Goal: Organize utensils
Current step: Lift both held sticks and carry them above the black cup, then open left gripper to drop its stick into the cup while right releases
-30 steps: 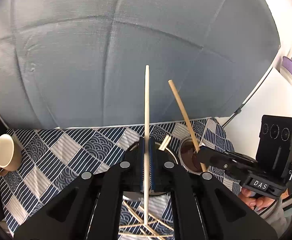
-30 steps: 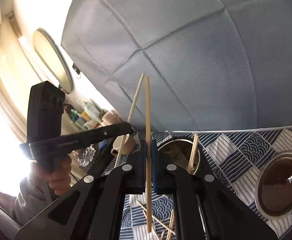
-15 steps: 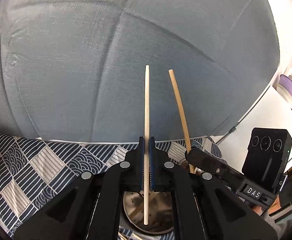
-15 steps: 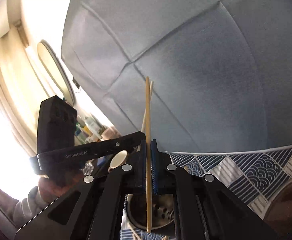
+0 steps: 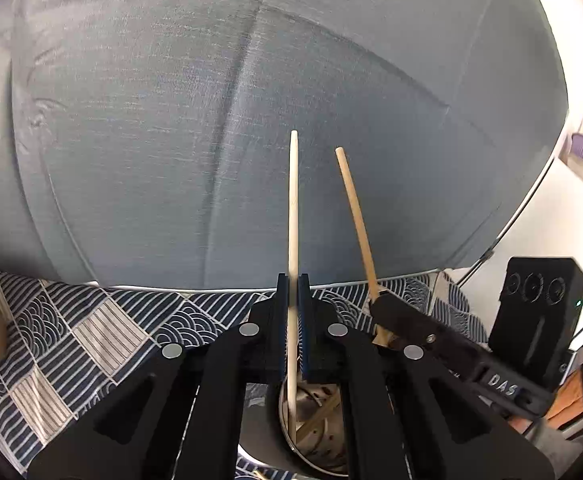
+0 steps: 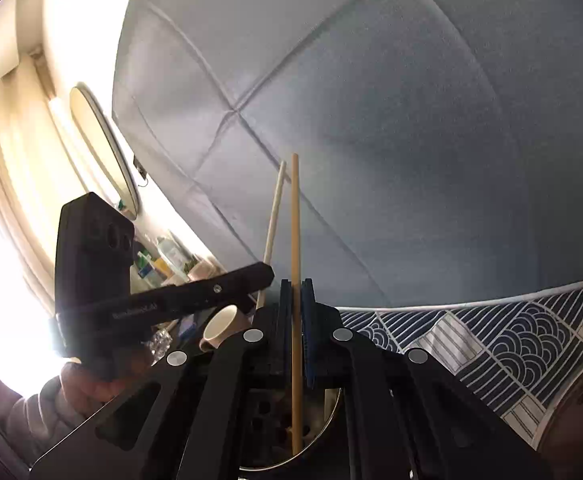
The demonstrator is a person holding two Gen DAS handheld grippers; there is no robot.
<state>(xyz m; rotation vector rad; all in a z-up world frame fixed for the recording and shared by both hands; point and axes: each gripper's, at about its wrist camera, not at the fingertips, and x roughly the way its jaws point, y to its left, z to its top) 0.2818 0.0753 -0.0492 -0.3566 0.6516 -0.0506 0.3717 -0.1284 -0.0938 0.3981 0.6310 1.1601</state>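
I am holding a pale chopstick [image 5: 292, 216] upright in the left gripper [image 5: 292, 320], its jaws pinched tight on the stick. The right gripper [image 6: 296, 320] is clamping a tan chopstick [image 6: 295, 240] the same way. A second ago both sticks were hanging above the patterned cloth [image 5: 91, 332] with the metal holder [image 5: 319, 420] further ahead; now both hands are coming down and the holder is sitting directly beneath the jaws, with the lower tip of each stick reaching inside its rim. In the right wrist view the tan tip is passing the holder's perforated wall. I am judging that the drop-in is nearly ready: both sticks are lined up over the holder, so letting go is likely the next step. A cream mug [image 6: 221, 326] is standing left of the holder.
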